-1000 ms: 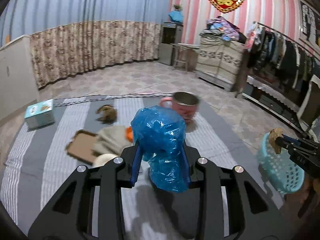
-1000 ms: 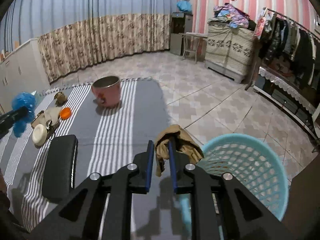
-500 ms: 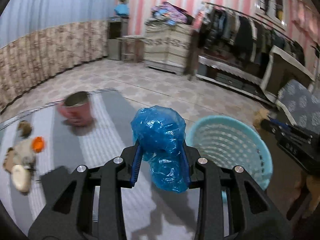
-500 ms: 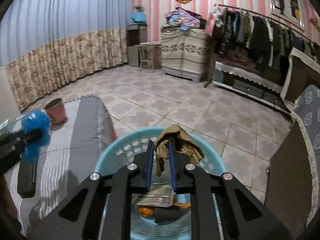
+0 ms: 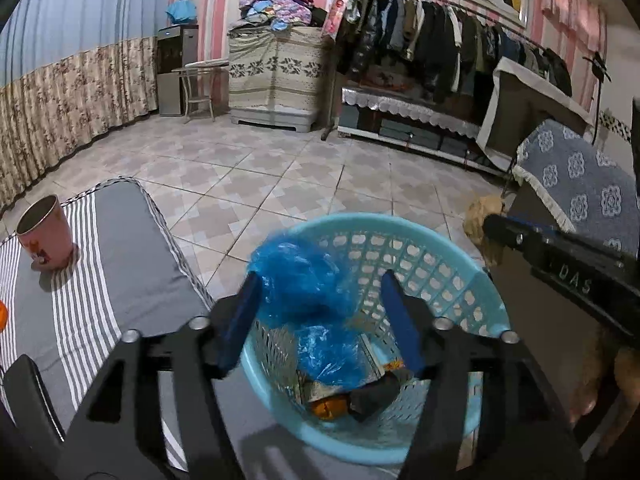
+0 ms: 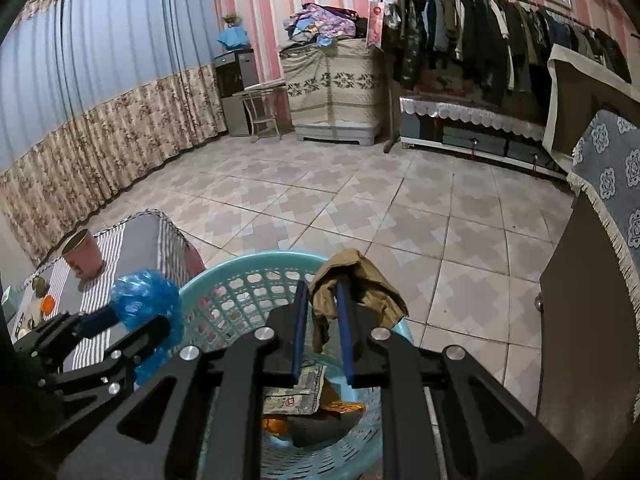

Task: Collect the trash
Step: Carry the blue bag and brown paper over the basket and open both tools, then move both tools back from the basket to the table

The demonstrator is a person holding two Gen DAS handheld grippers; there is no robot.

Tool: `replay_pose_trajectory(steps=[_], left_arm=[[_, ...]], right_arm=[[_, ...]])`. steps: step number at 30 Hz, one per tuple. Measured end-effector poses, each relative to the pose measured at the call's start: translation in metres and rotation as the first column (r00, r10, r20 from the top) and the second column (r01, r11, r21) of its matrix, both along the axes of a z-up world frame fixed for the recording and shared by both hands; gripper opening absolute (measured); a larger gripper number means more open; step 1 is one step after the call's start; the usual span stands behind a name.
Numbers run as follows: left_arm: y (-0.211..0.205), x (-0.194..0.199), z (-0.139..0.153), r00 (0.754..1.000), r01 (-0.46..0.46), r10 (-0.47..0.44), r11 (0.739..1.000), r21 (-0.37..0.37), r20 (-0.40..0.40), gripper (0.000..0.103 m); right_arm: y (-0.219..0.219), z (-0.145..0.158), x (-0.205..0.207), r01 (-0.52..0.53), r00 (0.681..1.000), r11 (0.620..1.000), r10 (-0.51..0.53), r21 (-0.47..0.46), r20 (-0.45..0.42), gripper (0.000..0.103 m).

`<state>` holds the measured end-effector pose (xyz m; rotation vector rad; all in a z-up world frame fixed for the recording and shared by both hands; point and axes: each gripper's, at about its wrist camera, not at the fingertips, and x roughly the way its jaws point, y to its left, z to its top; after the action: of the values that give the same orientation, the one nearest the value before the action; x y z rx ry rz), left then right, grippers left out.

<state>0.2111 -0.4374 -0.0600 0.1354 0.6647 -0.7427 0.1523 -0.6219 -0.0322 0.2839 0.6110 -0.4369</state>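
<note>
The striped mattress (image 5: 100, 280) lies on the tiled floor to the left of the basket (image 5: 460, 264), with a pink cup (image 5: 44, 236) standing on it farther back, well apart from the basket. The basket itself, pale blue and perforated, stands on the floor just off the mattress edge and already holds some rubbish: a printed paper (image 6: 296, 392), something orange (image 5: 328, 408) and a dark lump (image 5: 376, 396) at the bottom. A second ago both claws were over the mattress, with the basket off to one side; now both hang above the basket's mouth, pointing down into it. The left gripper (image 5: 320, 312) is over the near-left part of the basket and its jaws are opening: the blue plastic bag (image 5: 304, 284) that it clenched half a second ago sits between the spread fingers, touching the left one at most and clear of the right one, blurred and seemingly starting to sag toward the basket. So that bag looks released, and by my reading it will land inside the basket, not on the rim. The right gripper (image 6: 322, 320) is over the far-right part of the basket, and its jaws are clenched as before on a crumpled brown scrap (image 6: 352, 280), which bunches above the fingertips. That piece is not yet dropped; letting go of it seems the next step. A few small things (image 6: 40, 304) remain on the mattress beyond the cup, so the collecting is probably not finished.
</note>
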Motion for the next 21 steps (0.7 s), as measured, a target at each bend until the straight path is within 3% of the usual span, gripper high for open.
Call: replay_pose_trajectory(steps=[6,11,15,18,19,20,21], left_arm=[[0.021,0.007,0.011,0.996,-0.078,0.078,0.997,-0.003,0.035,0.087],[0.059,0.013,0.022,0.978,-0.193,0.192,0.981,0.005,0.087,0.096],[0.087,0.015,0.031,0.962,-0.252,0.250,0.968,0.007,0.108,0.097],[0.113,0.015,0.037,0.950,-0.291,0.291,0.957,-0.009,0.110,0.097],[0.122,0.015,0.039,0.946,-0.306,0.306,0.952,-0.013,0.111,0.097],[0.128,0.015,0.040,0.942,-0.316,0.316,0.948,-0.016,0.112,0.097],[0.137,0.015,0.041,0.938,-0.328,0.328,0.944,-0.017,0.113,0.097]], right_arm=[[0.008,-0.006,0.007,-0.024,1.000,1.000,0.024,-0.005,-0.016,0.015],[0.023,-0.007,0.019,-0.064,0.998,0.998,0.064,-0.017,-0.030,0.015],[0.030,-0.011,0.029,-0.080,0.996,0.997,0.079,-0.011,-0.034,0.019],[0.034,-0.016,0.034,-0.081,0.996,0.997,0.080,-0.013,-0.046,0.035],[0.037,-0.017,0.034,-0.076,0.996,0.997,0.074,-0.023,-0.048,0.050],[0.038,-0.016,0.035,-0.071,0.996,0.997,0.069,-0.034,-0.050,0.058],[0.040,-0.016,0.035,-0.062,0.997,0.997,0.059,-0.050,-0.055,0.059]])
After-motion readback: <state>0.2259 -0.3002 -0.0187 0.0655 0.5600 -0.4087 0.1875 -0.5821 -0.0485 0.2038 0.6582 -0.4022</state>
